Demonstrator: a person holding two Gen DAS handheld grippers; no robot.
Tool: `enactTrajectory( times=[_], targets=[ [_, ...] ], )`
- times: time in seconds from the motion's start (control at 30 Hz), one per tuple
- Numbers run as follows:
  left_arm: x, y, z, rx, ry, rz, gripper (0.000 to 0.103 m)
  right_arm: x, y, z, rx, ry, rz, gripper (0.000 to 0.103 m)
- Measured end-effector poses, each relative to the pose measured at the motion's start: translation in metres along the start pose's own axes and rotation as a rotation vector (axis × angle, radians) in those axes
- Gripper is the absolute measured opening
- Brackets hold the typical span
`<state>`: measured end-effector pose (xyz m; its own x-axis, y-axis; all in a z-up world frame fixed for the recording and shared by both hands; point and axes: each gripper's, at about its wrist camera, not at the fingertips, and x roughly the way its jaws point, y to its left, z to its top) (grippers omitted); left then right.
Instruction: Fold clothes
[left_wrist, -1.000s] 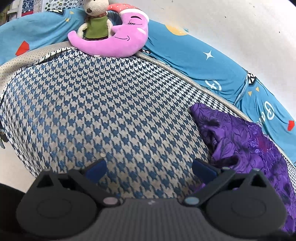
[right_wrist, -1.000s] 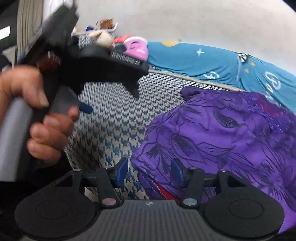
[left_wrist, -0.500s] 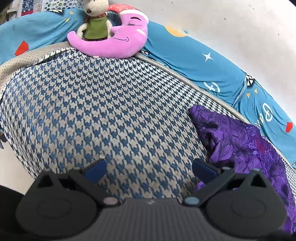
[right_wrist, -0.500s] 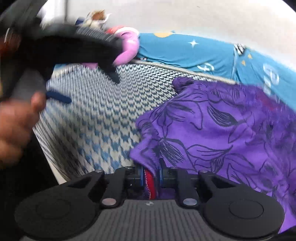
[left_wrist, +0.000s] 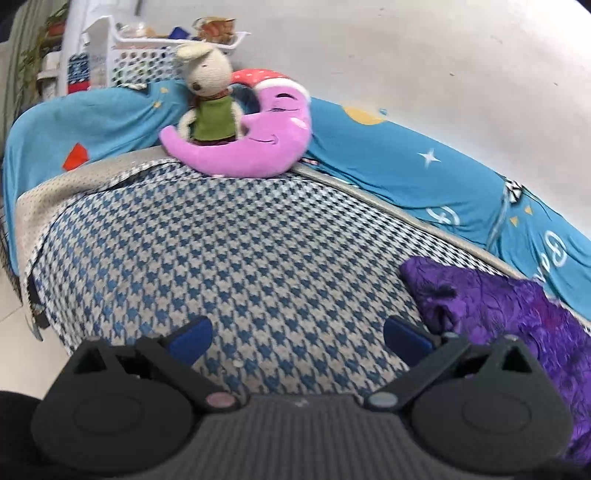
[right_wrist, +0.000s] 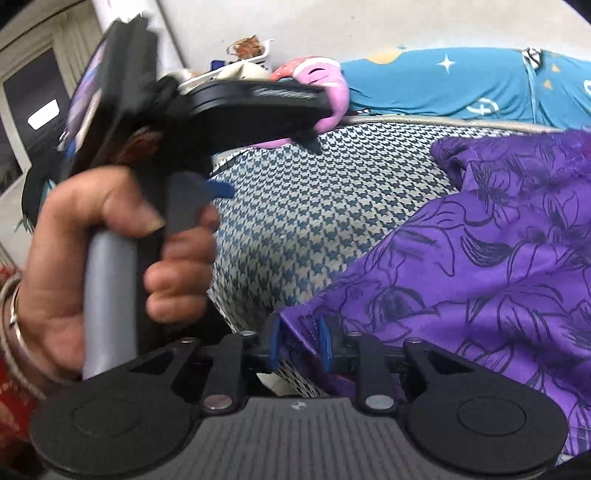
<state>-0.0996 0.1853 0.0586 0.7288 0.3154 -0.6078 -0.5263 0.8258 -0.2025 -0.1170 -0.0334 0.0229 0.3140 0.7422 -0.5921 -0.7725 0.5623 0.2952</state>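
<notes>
Two grippers work over a bed covered in a blue-and-white houndstooth spread (left_wrist: 258, 266). The right gripper (right_wrist: 298, 341) has its blue fingers (right_wrist: 275, 343) drawn narrow, pinching the near hem of a purple floral garment (right_wrist: 498, 258), which lies crumpled across the right part of the spread and reaches back toward the far edge. The left gripper (left_wrist: 297, 334) hangs above bare houndstooth with its fingers (left_wrist: 190, 336) spread wide and nothing between them; the garment's far corner (left_wrist: 498, 306) lies just beside its right finger, apart from the pad as far as the view shows. In the right wrist view a hand (right_wrist: 110, 251), with bangles at the wrist, grips the left gripper's grey handle, held above the spread to the left of the garment. At the far side of the bed a pink moon pillow (left_wrist: 258, 136) rests against a blue patterned cover (left_wrist: 406, 162), and a small plush rabbit in a green top (left_wrist: 208, 103) sits on the moon. A white basket (left_wrist: 155, 51) stands behind them by the wall.
</notes>
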Motion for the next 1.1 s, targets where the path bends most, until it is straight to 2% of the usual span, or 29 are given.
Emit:
enactTrajectory(
  times=[0.3, 0.77, 1.1],
  targets=[
    [0.002, -0.031, -0.009, 0.077, 0.035, -0.072, 0.103, -0.035, -0.016, -0.001, 0.006, -0.061, -0.119, 0.030],
    [-0.002, -0.077, -0.034, 0.238, 0.100, -0.233, 0.103, -0.100, -0.064, -0.008, 0.160, -0.160, -0.311, 0.040],
    [-0.007, -0.101, -0.047, 0.304, 0.110, -0.277, 0.103, -0.159, -0.105, -0.013, 0.288, -0.231, -0.467, 0.041]
  ],
)
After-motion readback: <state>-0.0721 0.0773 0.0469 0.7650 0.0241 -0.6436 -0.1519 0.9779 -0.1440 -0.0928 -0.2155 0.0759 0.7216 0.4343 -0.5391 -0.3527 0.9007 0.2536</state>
